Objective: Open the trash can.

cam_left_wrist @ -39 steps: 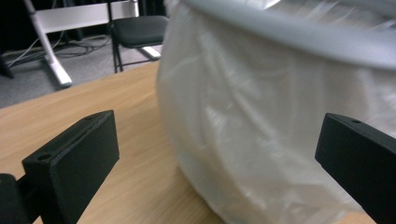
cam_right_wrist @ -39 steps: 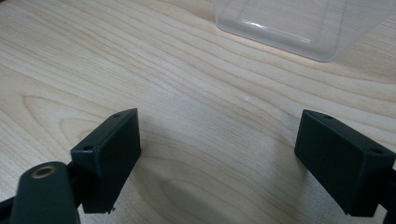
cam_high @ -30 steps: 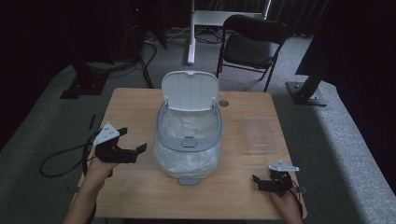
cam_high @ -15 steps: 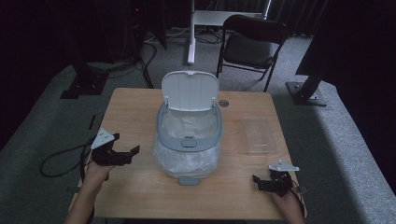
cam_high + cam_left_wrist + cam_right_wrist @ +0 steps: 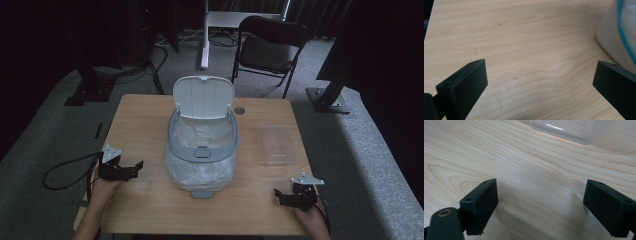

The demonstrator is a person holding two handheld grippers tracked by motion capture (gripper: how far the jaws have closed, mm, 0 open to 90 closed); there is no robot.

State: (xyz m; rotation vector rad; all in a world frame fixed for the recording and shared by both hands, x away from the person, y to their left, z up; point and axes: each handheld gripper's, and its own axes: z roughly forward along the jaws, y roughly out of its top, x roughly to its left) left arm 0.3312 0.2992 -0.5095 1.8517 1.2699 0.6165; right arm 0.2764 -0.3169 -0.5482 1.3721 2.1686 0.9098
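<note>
A small white bin point(image 5: 202, 150) with a grey rim and its lid raised stands mid-table, lined with a white bag. A clear plastic tray point(image 5: 277, 144) lies to its right. My left gripper point(image 5: 134, 168) rests low over the table's left front, open and empty, pointing toward the bin; the bin's side point(image 5: 614, 37) shows beyond its right jaw. My right gripper point(image 5: 278, 195) sits at the right front corner, open and empty, jaws wide over bare wood, with the clear tray point(image 5: 566, 127) ahead of it.
The wooden table point(image 5: 145, 120) stands on grey carpet. A black folding chair point(image 5: 267, 47) and a white stand point(image 5: 205, 35) are behind it. A small round hole point(image 5: 240, 110) marks the tabletop behind the bin. A cable point(image 5: 65, 167) trails from the left gripper off the table's edge.
My left gripper has drawn back toward the table's front left, a little lower and nearer the person. The right gripper and the bin stay put.
</note>
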